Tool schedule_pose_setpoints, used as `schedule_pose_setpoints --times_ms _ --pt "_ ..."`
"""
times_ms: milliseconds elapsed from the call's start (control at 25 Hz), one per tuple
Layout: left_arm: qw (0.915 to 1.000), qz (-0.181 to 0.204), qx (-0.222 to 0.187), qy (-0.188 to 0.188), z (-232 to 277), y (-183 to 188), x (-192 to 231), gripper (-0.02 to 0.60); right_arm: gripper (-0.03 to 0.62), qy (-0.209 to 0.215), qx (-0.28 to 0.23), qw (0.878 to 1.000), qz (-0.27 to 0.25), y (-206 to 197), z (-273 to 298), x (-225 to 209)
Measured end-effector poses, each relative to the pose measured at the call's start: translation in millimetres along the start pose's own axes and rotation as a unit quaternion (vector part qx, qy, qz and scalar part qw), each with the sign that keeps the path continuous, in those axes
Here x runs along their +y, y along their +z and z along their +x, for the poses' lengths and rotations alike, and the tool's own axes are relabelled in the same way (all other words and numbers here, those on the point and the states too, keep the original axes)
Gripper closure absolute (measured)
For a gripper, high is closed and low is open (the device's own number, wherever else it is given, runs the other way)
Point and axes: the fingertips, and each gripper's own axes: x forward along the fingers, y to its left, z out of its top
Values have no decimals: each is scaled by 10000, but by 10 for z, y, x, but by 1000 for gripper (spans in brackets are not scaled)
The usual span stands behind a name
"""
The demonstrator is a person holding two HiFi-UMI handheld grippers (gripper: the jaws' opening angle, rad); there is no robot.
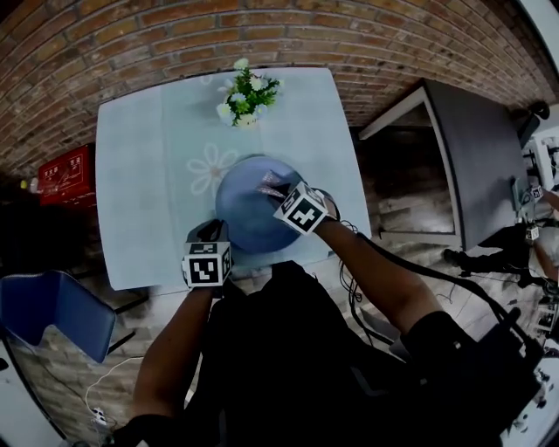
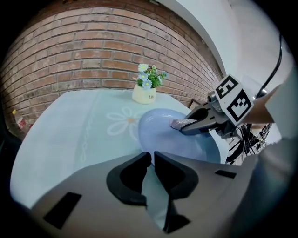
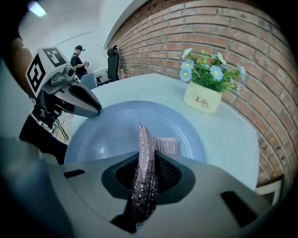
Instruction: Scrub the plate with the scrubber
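Office-like room, brick wall [image 1: 262,26], grey desk [image 1: 476,157], swivel chair [image 3: 112,56]

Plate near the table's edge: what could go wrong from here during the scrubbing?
1. The left gripper is shut only on the near rim of the plate. A hard push with the scrubber might make the plate slip free or tilt.
2. The plate lies close to the near edge of the table, so a slip could carry it off.
3. The right gripper pinches the scrubber by a thin fold, which may pull out.
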Motion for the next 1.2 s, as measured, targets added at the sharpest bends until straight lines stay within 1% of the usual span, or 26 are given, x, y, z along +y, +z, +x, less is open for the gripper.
schedule_pose_setpoints --times_ms 80,280,360,520,720,840,1000,1200 --pt "10000 -34 11 1 5 -3 9 525 525 -19 12 9998 185 -43 -7 37" --pt "10000 50 -1 -46 3 5 8 523 525 -31 97 9973 725 -123 -52 181" --pt "10000 60 24 -73 6 4 7 523 525 -48 98 9955 946 -105 -91 217" --pt "9996 198 109 -176 21 0 -15 518 525 51 86 9893 1455 -99 -128 310" --pt "9994 249 57 -243 17 -3 -5 515 525 12 127 9841 1770 -107 -156 445" --pt "9992 238 37 -313 23 2 -6 514 525 77 151 9791 2028 -84 -142 563" --pt "9987 282 70 -412 20 7 -23 511 525 113 200 9775 2096 -72 -136 715" --pt "9981 330 24 -526 19 8 -39 509 525 355 186 9714 2341 -3 -98 889"
